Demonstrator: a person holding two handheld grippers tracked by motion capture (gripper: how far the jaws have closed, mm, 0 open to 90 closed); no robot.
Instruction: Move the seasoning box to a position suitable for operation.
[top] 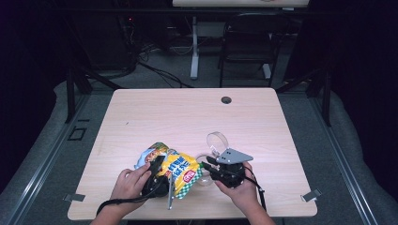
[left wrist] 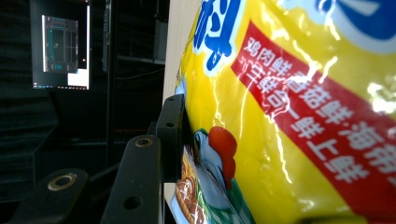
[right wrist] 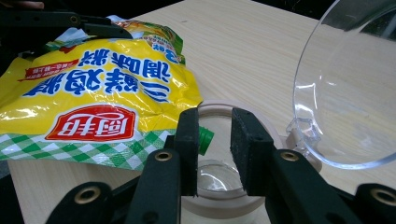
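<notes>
A: High view first — yellow seasoning pouch [top: 178, 171] sits at the near edge of the wooden table [top: 187, 112], left gripper [top: 157, 180] clamped on its left end, pouch tipped toward the right gripper [top: 209, 169].

B: Left gripper view agrees: one black pad [left wrist: 172, 135] pressed flat on the foil, pouch right against the lens. Other pad is hidden behind the bag, but it reads as a firm pinch.

A: Right gripper?

B: Jaws apart, nothing between the pads. In the right gripper view they straddle the rim of a round wooden-rimmed glass jar [right wrist: 219, 182], and the pouch's green spout [right wrist: 204, 140] pokes in just beside the left pad.

A: So the step is opening or pouring?

B: My guess is uncapping: left holds the bag steady, right needs to shift onto the green spout, close, and twist. Could be lining it up over the jar instead, hard to say.

A: Anything else?

B: Clear hinged lid [right wrist: 345, 93] stands tilted up beside the jar; high view shows it as a small clear ring [top: 217, 139], but the spout is too small to pick out there.
</notes>
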